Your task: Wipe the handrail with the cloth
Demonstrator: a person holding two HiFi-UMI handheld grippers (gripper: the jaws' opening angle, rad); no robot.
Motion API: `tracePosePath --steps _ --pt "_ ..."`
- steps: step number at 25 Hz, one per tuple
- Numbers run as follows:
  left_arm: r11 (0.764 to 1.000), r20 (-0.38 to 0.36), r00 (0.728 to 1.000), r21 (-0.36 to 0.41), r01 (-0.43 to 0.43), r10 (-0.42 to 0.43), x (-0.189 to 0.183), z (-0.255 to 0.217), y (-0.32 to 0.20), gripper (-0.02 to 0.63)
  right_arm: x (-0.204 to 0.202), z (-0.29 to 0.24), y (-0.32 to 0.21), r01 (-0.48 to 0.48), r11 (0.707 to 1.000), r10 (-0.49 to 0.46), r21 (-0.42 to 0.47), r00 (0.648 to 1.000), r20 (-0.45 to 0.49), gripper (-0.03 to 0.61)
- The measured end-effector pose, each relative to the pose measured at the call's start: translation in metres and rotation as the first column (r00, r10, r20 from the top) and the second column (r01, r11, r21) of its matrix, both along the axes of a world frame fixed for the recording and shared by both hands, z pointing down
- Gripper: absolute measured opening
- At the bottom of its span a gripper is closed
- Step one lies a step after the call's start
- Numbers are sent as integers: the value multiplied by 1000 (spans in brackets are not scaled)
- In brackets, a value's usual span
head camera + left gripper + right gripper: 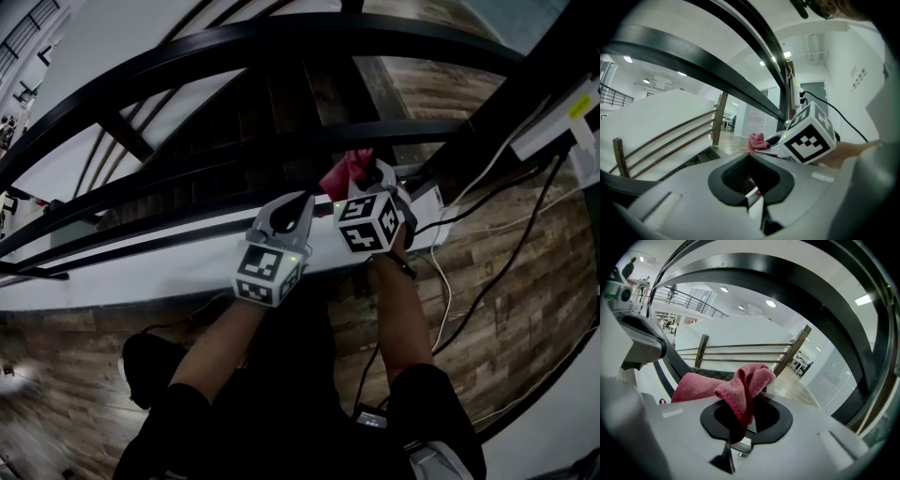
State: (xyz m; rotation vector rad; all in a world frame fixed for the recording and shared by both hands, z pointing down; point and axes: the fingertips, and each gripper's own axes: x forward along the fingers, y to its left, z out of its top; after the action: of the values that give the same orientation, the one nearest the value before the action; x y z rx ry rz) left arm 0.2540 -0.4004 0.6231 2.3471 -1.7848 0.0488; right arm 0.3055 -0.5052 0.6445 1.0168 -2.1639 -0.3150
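While I look steeply down from my head camera, a black handrail (281, 42) curves across the top of the scene, with thinner black bars (187, 183) of the same railing below it. Both my arms reach forward toward those lower bars.

My right hand-held gripper (373, 178) is closed on a pink cloth (345, 171). In the right gripper view the cloth (736, 385) is pinched between the jaws of that hand-held gripper (739, 427), and the rest of it bunches up and folds over to the left. It sits close to one of the lower bars, well below the handrail. I cannot tell whether it touches the metal.

My left hand-held gripper (292, 208) is just beside the right one, to its left. In the left gripper view its jaws (754, 187) meet with nothing between them. That view also shows the cloth (757, 142) a little ahead, next to the black-and-white marker cube (808, 136) on my right hand-held gripper.

Under the railing runs a white ledge (169, 272). A wood-plank floor (534, 309) lies on my side of it, with black and white cables (506, 262) trailing across the floor on my right.
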Motion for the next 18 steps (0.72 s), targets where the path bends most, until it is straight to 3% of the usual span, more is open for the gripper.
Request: tracePosePath --steps 9,18 --pt "999 -14 999 -13 -39 38 10 -1 -2 -2 33 2 -20 -189 981 192 -36 974 118 49" --pt "997 -27 998 -48 -66 65 22 6 3 -2 93 1 -53 -362 931 364 -39 919 151 49"
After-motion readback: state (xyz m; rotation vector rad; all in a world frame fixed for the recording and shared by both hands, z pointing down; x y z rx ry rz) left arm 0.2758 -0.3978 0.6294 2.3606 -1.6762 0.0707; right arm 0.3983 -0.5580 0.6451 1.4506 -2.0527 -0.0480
